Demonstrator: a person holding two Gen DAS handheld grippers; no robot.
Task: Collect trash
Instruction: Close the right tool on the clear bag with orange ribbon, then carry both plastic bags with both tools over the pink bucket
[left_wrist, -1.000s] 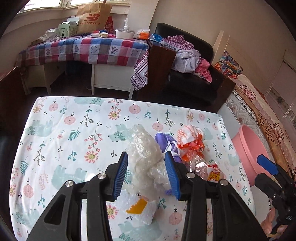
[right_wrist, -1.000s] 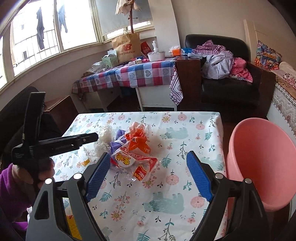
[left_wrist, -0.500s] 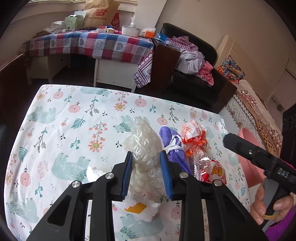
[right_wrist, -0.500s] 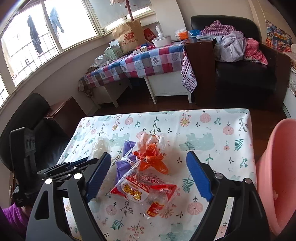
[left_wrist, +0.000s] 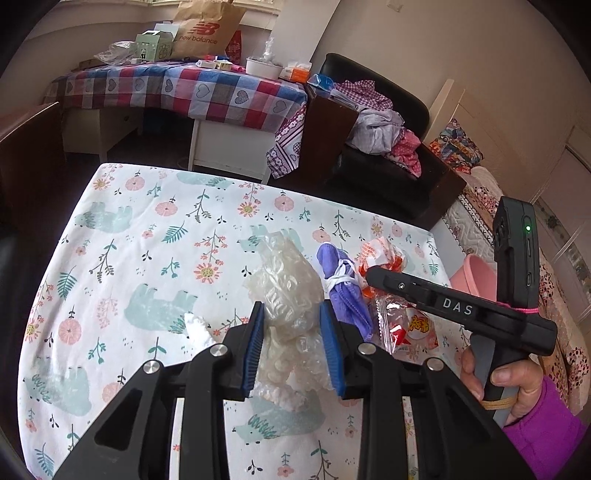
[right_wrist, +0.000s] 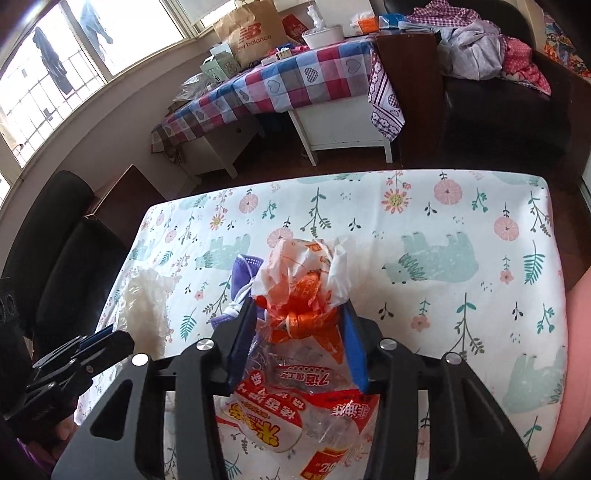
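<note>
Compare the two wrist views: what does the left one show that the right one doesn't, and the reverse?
Only the left wrist view shows the left gripper closed on the clear plastic wad and white crumpled paper. Only the right wrist view shows the right gripper pinching the orange-and-white bag, plus the windows. Both show the purple bundle and floral tablecloth.
</note>
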